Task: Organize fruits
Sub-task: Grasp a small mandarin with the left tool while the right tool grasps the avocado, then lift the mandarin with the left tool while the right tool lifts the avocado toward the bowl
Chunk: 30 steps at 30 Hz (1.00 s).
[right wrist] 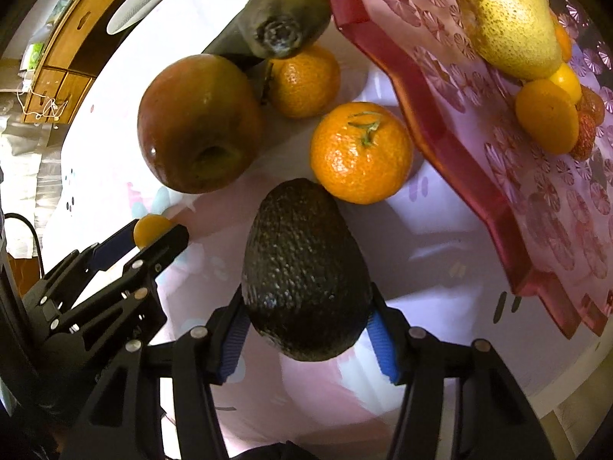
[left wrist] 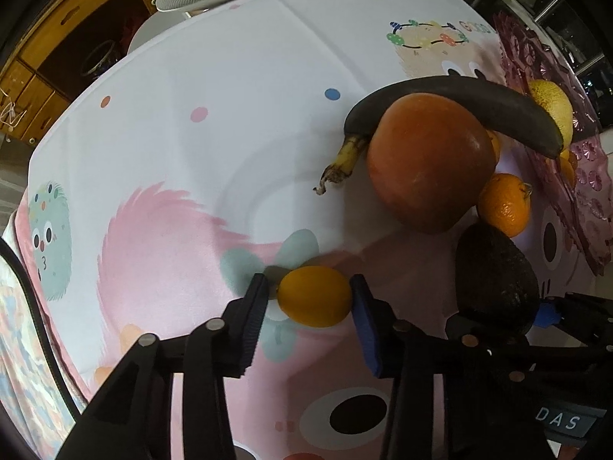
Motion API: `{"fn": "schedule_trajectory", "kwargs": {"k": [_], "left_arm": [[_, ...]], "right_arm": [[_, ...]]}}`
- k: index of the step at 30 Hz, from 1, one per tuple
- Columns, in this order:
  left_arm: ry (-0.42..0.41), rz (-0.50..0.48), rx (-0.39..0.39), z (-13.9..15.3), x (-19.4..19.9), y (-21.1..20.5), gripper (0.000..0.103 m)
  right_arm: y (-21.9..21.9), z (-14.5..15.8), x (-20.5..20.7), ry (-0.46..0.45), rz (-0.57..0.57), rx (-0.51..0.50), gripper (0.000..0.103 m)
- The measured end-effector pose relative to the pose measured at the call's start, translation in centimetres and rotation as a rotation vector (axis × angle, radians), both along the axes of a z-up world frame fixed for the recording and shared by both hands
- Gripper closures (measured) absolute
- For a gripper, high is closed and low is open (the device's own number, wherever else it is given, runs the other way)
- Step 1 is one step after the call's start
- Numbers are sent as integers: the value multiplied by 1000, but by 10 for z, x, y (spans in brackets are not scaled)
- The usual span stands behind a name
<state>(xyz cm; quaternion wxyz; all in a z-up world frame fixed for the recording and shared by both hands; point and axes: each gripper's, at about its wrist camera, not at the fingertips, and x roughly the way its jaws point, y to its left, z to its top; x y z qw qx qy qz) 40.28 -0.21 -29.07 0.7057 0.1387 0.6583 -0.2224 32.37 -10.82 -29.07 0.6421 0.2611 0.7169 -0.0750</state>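
My left gripper [left wrist: 311, 295] has its blue pads around a small orange kumquat [left wrist: 315, 296] lying on the cloth; the right pad touches it and a slim gap shows at the left pad. It also shows in the right wrist view [right wrist: 151, 229]. My right gripper [right wrist: 306, 316] is shut on a dark avocado [right wrist: 306, 268], also visible in the left wrist view [left wrist: 496, 280]. A red apple [right wrist: 197, 122], two mandarins [right wrist: 360, 151] [right wrist: 302, 80] and a blackened banana [left wrist: 459, 109] lie together on the cloth.
A pink patterned glass tray [right wrist: 452, 145] stands at the right with a yellow lemon [right wrist: 505, 19], small orange fruits [right wrist: 546, 115] and strawberries [right wrist: 586, 130] on it. The table wears a white and pink cartoon cloth [left wrist: 230, 96]. Wooden cabinets [left wrist: 57, 38] stand behind.
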Motion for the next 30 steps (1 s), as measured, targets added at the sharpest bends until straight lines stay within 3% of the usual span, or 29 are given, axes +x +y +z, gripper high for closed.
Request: {"fn": "schedule_trajectory", "kwargs": {"k": [15,25,30], "left_arm": [[-22,20,-52,24,-24,13,67],[-80,-6,-121,76,-81,21,67],[-115,-25,-167,107,-108,25,67]], "right_arm": [[5,15,-34,-48,59,11,47],[15,48,-88,-124,47,17,51],[14,73,-120,-199,20,3,63]]}}
